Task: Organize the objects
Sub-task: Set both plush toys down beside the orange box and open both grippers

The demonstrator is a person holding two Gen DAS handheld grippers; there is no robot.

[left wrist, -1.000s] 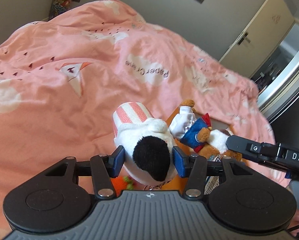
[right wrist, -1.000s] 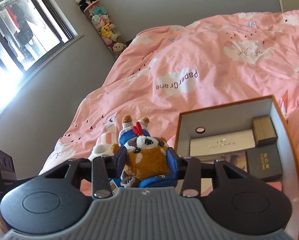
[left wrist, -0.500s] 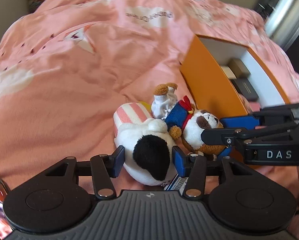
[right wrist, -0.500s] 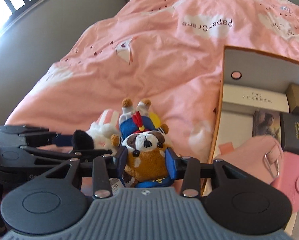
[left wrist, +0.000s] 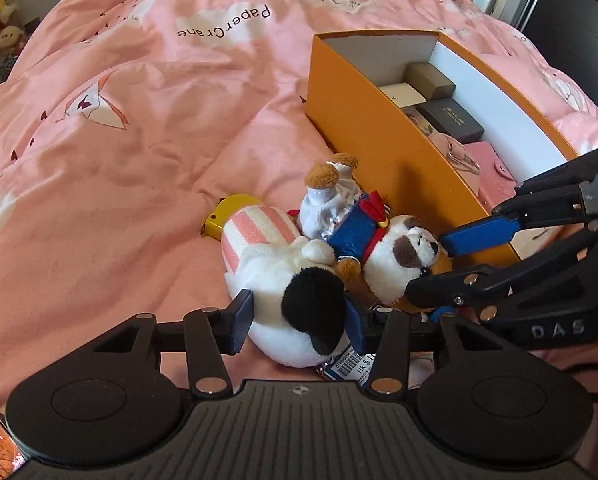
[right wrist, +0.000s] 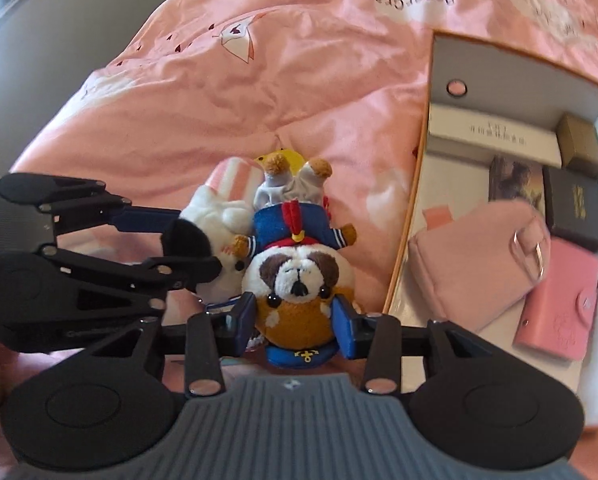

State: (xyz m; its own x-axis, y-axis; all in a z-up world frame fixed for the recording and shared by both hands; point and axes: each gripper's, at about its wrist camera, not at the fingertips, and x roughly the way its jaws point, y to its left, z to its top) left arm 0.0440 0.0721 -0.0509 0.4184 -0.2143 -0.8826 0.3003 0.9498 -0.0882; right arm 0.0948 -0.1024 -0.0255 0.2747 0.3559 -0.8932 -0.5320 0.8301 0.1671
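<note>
Pink quilt [left wrist: 131,184] carries both soft toys, side by side, just beside the orange box [left wrist: 371,128]. Left gripper [left wrist: 295,326]: black-and-white plush [left wrist: 287,280] between its blue pads, jaws closing, partly open. Right gripper [right wrist: 295,322]: pads pressed on the brown-and-white dog plush [right wrist: 299,276], jaws opening slightly, mid-width. Both toys rest on the quilt.

Orange box wall [left wrist: 383,136] beside plush toys [left wrist: 339,248]; open bedding [left wrist: 119,184] elsewhere
</note>
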